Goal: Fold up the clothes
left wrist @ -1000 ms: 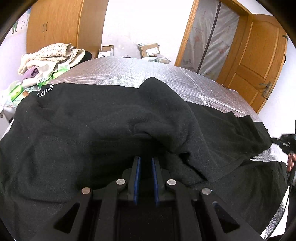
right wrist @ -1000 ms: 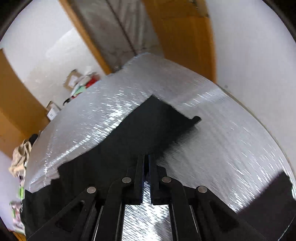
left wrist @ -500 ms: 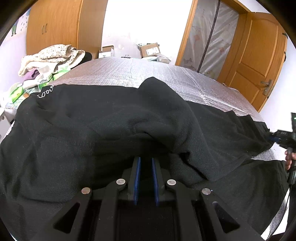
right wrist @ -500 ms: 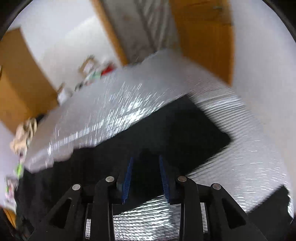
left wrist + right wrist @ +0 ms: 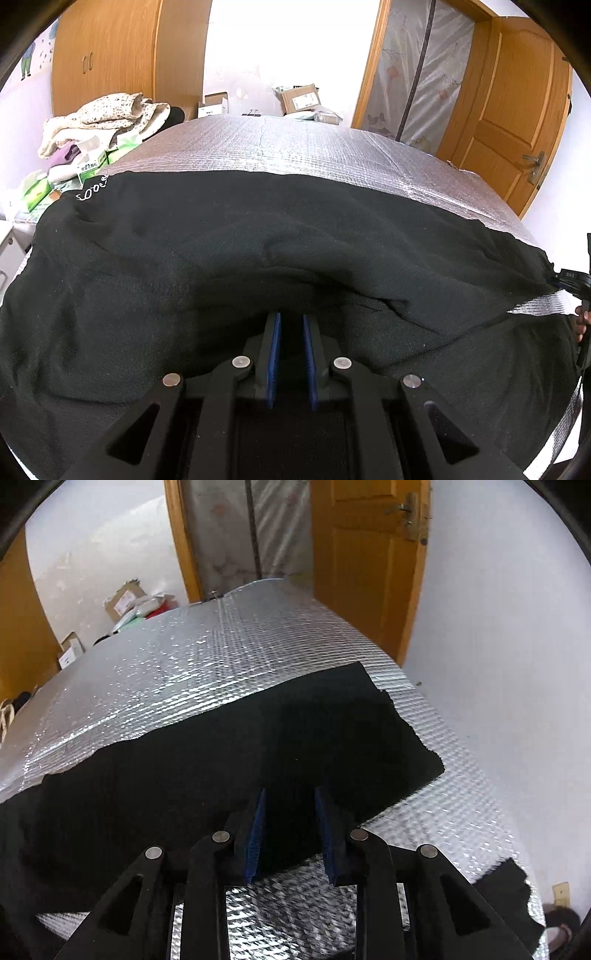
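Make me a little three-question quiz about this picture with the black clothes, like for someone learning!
1. True or false: the black garment lies on a silver quilted cover.
2. Which gripper has its blue pads set wider apart: left gripper or right gripper?
3. What sits piled beside the wooden wardrobe?

Key: 1 true. 2 right; its jaws have just closed a little, with cloth between them. 3 a floral blanket over green boxes.

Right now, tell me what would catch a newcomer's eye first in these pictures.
A large black fleece garment sprawls across the shiny silver quilted foil table cover, filling the foreground. The left gripper pinches its near fold; the right gripper straddles its end, jaws apart. A heap of cream floral blankets sits far left.
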Tool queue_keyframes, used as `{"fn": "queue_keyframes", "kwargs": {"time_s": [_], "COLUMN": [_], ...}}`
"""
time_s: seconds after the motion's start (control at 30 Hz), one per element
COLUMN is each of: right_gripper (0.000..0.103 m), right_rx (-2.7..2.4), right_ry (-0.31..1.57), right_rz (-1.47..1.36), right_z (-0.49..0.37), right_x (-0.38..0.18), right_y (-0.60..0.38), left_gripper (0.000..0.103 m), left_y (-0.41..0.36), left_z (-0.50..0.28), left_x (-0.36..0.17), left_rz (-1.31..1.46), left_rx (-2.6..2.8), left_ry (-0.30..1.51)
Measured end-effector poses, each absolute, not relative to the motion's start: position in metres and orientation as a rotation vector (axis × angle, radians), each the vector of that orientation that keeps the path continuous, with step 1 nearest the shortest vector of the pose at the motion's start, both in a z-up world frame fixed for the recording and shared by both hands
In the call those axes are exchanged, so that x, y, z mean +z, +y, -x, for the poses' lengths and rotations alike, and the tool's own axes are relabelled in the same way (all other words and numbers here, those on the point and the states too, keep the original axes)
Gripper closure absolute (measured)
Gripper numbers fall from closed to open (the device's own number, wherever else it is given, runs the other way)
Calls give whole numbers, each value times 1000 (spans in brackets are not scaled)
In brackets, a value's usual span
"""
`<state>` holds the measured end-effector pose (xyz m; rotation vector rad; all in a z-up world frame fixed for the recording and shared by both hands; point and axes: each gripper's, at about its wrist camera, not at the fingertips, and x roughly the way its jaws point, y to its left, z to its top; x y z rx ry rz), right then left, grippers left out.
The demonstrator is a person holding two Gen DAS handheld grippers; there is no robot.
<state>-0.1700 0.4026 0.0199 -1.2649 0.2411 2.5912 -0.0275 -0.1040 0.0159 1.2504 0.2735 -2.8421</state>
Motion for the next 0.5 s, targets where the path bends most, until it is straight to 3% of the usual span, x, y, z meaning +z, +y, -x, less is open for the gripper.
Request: {"fn": "queue_keyframes", "kwargs": {"time_s": [0.5], "right_gripper": [74], "right_rx": [2630], "right_ry": [229], "right_rz": [1253], "right_z": [166], "right_x": [18], "right_y": [404], "left_gripper": [91], "left_y": [-106], "left_z": [27], "left_x": [16], "left_rz": [-1253], "left_rx": [-2847], "left_ry": [294]}}
